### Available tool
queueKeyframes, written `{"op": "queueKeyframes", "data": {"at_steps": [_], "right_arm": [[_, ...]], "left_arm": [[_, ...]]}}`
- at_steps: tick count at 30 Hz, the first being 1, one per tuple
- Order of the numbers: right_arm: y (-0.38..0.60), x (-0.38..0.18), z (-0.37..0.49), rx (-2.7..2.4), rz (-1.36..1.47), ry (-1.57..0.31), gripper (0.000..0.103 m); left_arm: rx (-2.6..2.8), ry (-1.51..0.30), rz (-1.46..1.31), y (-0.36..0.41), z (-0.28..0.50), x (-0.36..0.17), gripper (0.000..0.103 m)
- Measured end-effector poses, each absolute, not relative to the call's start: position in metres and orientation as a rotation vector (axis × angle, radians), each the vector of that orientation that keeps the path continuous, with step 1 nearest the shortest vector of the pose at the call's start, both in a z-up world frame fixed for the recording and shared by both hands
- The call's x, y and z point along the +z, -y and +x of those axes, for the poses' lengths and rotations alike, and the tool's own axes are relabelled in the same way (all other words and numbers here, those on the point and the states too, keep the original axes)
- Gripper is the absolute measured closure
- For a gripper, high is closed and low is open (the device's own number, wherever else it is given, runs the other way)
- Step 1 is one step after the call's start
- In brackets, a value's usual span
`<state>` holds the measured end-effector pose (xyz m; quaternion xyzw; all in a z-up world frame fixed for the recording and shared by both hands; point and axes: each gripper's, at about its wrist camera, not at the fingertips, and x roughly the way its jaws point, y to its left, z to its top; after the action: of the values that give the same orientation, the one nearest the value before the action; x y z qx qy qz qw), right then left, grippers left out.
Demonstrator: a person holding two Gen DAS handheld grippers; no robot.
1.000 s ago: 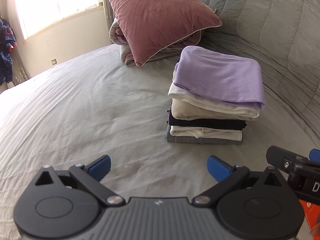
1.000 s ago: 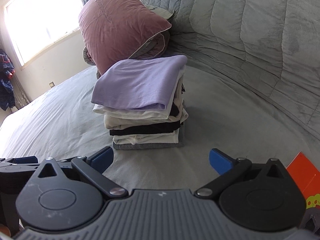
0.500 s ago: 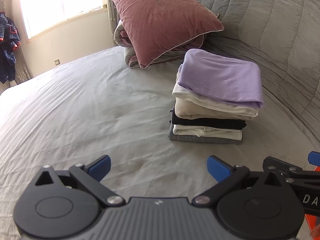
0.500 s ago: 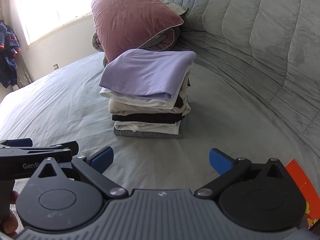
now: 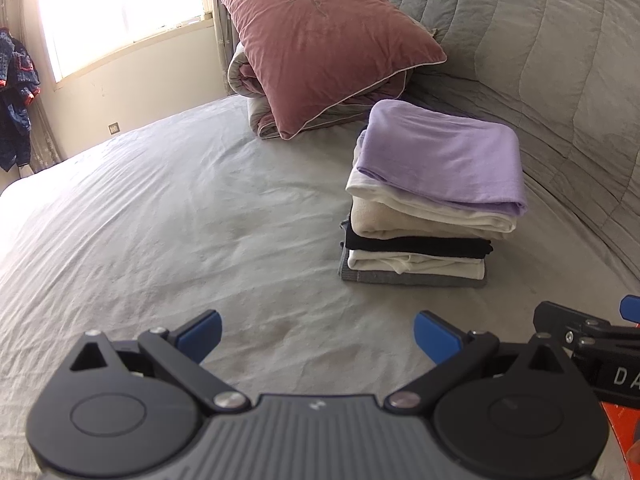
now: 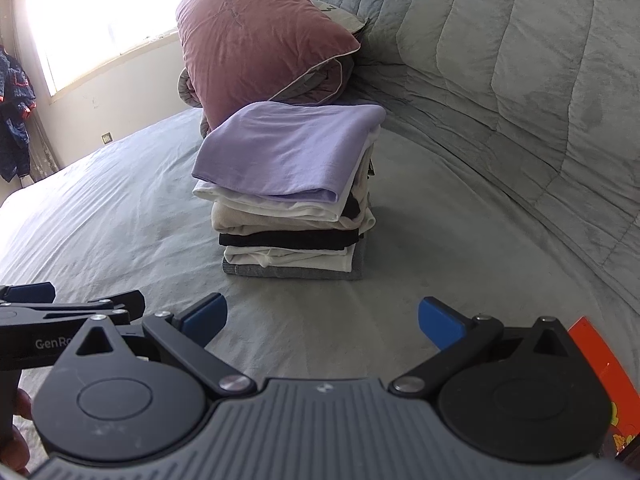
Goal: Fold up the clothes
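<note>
Hovering over the bed [image 5: 168,208], my left gripper [image 5: 316,334] has its blue fingers spread wide with nothing between them. My right gripper [image 6: 322,320] is spread just as wide and holds nothing either; both hang above bare grey sheet, well short of the clothes.

I see the stack of folded clothes [image 5: 428,208] resting on the bed near the quilted grey headboard [image 5: 540,52]. A lilac garment [image 5: 444,156] lies on top, and below it come white, beige, black and white layers, with a grey piece at the bottom touching the sheet. From the right wrist view the same stack [image 6: 292,196] sits straight ahead of me, its folded edges facing the camera.

Behind the stack a dusty-pink pillow [image 5: 324,36] leans on a rolled grey quilt [image 5: 256,92]. A bright window [image 5: 120,4] fills the far wall, and dark clothing [image 5: 16,96] hangs beside it. An orange object [image 6: 604,372] lies at the right edge, partly hidden by my gripper.
</note>
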<state>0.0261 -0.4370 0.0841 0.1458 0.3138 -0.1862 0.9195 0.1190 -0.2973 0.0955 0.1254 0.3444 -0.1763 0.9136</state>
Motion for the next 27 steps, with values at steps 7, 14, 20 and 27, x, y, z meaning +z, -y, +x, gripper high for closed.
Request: {"op": "queueKeyframes", "data": {"at_steps": [7,14,20,27], "right_arm": [[0.435,0.085,0.026,-0.379,0.294,-0.640,0.000],[0.430,0.096,0.022,-0.354,0.293,-0.623,0.000],[0.406,0.121,0.003,-0.323,0.273,-0.578,0.000],[0.372,0.143,-0.031,-0.366,0.256,-0.553,0.000]], "left_arm": [[-0.364,-0.716,0.257,0.297,0.118,0.095,0.001],[-0.366,-0.717,0.253,0.289,0.110,0.104,0.001],[-0.362,-0.706,0.247,0.271,0.090,0.119,0.001],[-0.365,-0.701,0.227,0.238,0.052,0.134,0.001]]}}
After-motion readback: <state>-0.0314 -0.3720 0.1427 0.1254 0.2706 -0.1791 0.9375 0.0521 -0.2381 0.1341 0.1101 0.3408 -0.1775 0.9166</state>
